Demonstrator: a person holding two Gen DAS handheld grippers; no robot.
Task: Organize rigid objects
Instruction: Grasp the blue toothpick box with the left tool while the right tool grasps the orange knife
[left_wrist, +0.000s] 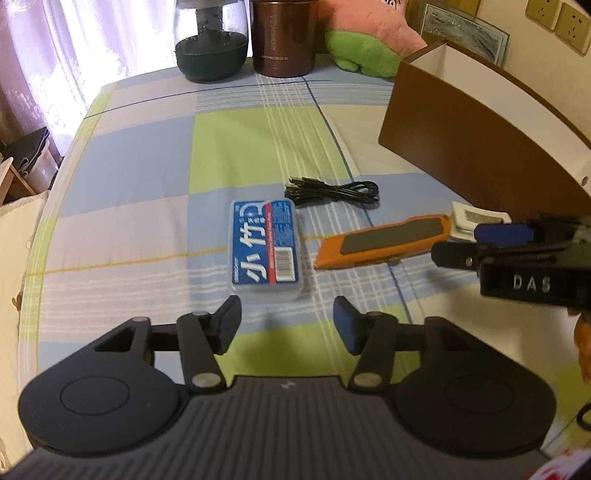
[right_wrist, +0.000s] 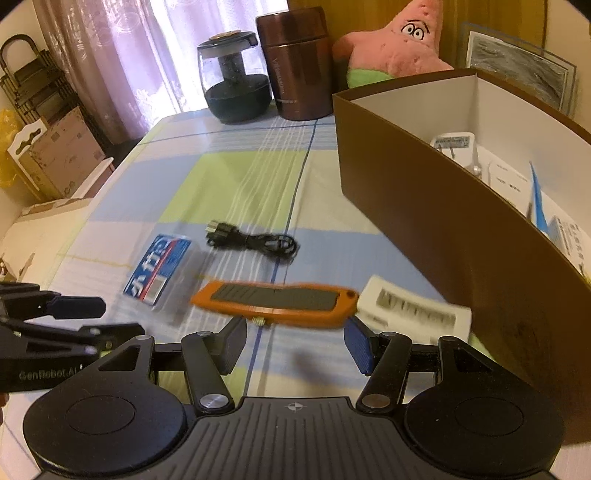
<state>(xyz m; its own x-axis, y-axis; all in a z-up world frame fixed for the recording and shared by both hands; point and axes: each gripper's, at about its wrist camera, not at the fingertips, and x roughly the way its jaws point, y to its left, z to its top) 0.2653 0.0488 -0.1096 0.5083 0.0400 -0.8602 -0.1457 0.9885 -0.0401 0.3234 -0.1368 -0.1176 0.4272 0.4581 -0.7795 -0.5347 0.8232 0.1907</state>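
Note:
A clear plastic box with a blue label (left_wrist: 266, 251) lies on the checked cloth just beyond my left gripper (left_wrist: 288, 325), which is open and holds nothing. An orange utility knife (right_wrist: 273, 299) lies flat just beyond my right gripper (right_wrist: 295, 343), also open and holding nothing. To the knife's right is a white rectangular piece (right_wrist: 413, 310). A coiled black cable (right_wrist: 251, 240) lies farther back. The brown open box (right_wrist: 424, 206) stands at the right, with a white charger (right_wrist: 452, 142) and white packets inside. In the left wrist view I see the knife (left_wrist: 384, 240), cable (left_wrist: 332, 192) and right gripper (left_wrist: 476, 243).
At the table's far edge stand a glass jar with a dark base (right_wrist: 232, 74), a brown metal canister (right_wrist: 295, 62) and a pink star plush (right_wrist: 399, 44). Cardboard boxes (right_wrist: 59, 158) stand off the table's left. The left gripper (right_wrist: 96, 319) shows at the right wrist view's left edge.

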